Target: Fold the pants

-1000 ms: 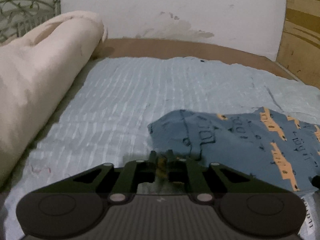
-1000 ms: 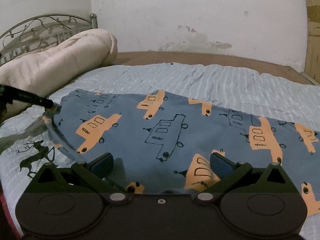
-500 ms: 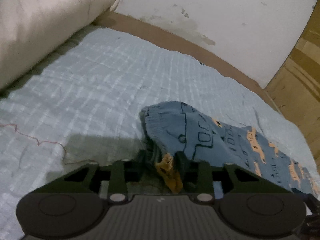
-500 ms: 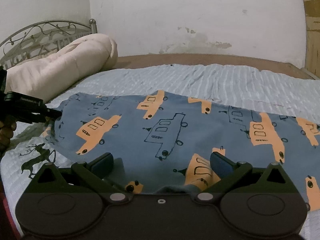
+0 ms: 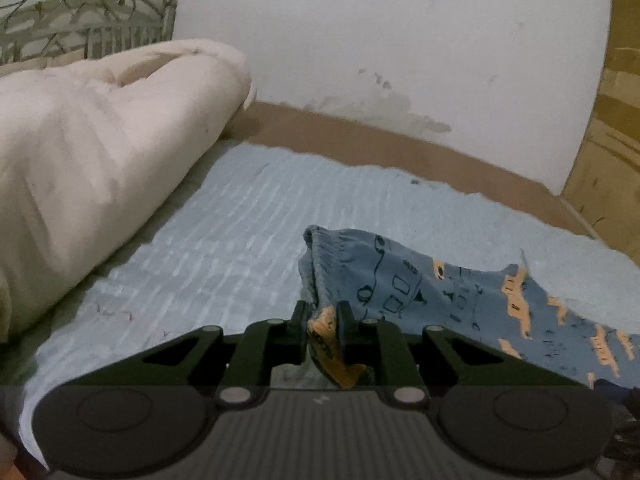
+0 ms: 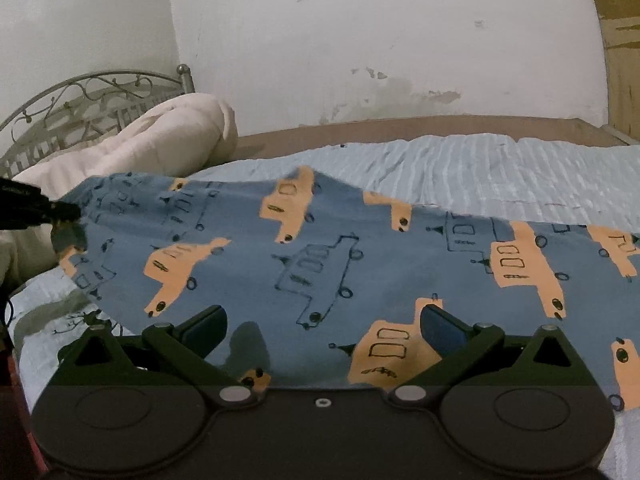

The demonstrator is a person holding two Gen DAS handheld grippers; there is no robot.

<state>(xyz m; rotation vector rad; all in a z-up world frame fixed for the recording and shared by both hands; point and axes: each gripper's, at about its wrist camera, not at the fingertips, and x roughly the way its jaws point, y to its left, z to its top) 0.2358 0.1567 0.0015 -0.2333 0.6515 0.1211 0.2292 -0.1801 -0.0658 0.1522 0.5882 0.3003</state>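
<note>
The pants (image 6: 320,256) are blue with orange and outlined vehicle prints and lie spread on the pale blue bed sheet (image 6: 500,164). My left gripper (image 5: 322,316) is shut on the waistband end of the pants (image 5: 400,280) and holds it lifted off the sheet. In the right wrist view that left gripper (image 6: 60,212) shows at the far left, pinching the raised cloth edge. My right gripper (image 6: 320,320) is open, with its fingers spread over the near edge of the pants and nothing held between them.
A rolled cream duvet (image 5: 92,148) lies along the left side of the bed, in front of a metal headboard (image 5: 80,32). A brown bed frame edge (image 5: 380,144) and a white wall run behind. A wooden panel (image 5: 616,128) stands at the right.
My left gripper has lifted the pinched waistband end up off the sheet, so the cloth rises into a hump. My right gripper stays open in the same place.
</note>
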